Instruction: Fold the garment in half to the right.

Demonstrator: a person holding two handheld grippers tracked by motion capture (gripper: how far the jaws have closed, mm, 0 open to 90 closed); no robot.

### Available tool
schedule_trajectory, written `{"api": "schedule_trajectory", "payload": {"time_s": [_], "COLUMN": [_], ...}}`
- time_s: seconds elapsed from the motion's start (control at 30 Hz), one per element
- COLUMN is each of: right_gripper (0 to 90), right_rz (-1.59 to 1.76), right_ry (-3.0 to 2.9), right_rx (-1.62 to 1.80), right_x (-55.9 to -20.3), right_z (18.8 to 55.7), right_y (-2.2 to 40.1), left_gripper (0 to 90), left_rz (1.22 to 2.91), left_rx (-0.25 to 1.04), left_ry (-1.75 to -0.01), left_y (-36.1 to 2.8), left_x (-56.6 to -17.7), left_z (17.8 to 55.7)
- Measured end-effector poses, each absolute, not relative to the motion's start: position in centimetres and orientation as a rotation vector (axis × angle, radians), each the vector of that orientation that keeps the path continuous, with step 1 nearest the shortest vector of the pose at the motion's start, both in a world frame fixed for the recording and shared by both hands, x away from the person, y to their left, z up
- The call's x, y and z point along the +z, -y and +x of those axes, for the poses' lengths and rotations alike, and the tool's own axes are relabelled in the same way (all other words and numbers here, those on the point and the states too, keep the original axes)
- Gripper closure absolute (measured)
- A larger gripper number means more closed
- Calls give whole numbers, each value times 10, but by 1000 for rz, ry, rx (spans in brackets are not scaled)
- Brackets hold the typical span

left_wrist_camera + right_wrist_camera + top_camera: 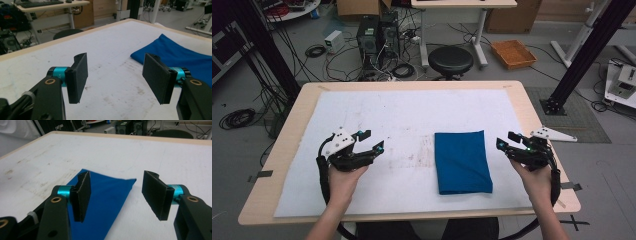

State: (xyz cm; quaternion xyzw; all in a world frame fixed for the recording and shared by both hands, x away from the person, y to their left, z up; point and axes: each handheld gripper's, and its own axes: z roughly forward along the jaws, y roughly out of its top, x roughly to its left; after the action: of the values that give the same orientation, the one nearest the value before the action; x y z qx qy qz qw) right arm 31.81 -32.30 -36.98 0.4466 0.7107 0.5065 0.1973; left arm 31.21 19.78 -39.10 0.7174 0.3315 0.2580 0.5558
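A folded blue cloth [462, 161] lies flat on the white mat [407, 120], right of the middle. My left gripper [373, 140] hovers left of it, jaws open and empty, pointing toward the cloth [180, 56]. On the cloth's right side, near the table's right edge, my right gripper [508, 140] is also open with nothing between its pads; the cloth [107, 200] lies below and beyond its left jaw. Neither gripper touches the cloth.
The wooden table edge [557, 165] runs close by the right hand. Beyond the table are a black stool [450, 60], computer towers [377, 35], cables on the floor and an orange tray [513, 53]. Bare mat lies behind the cloth.
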Motion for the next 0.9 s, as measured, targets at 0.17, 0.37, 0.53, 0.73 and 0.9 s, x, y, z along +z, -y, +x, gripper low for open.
{"api": "schedule_trajectory", "payload": {"time_s": [0.17,0.37,0.53,0.73,0.9], "right_gripper": [396,392,370,368,368], "right_rz": [1241,1232,1252,1269,1264], "right_ry": [-2003,-2025,-2022,-2022,-2028], "right_rx": [1405,1397,1390,1387,1394], "right_x": [-378,-383,-384,-387,-386], "right_z": [323,321,322,325,326], "right_y": [320,323,328,331,331], "left_gripper": [372,366,366,366,370], "left_rz": [1686,1694,1681,1663,1662], "left_rx": [527,481,457,432,424], "left_ry": [-818,-840,-850,-858,-859], "left_y": [-199,-197,-199,-204,-207], "left_x": [-392,-392,-392,-393,-393], "left_z": [314,315,316,315,314]}}
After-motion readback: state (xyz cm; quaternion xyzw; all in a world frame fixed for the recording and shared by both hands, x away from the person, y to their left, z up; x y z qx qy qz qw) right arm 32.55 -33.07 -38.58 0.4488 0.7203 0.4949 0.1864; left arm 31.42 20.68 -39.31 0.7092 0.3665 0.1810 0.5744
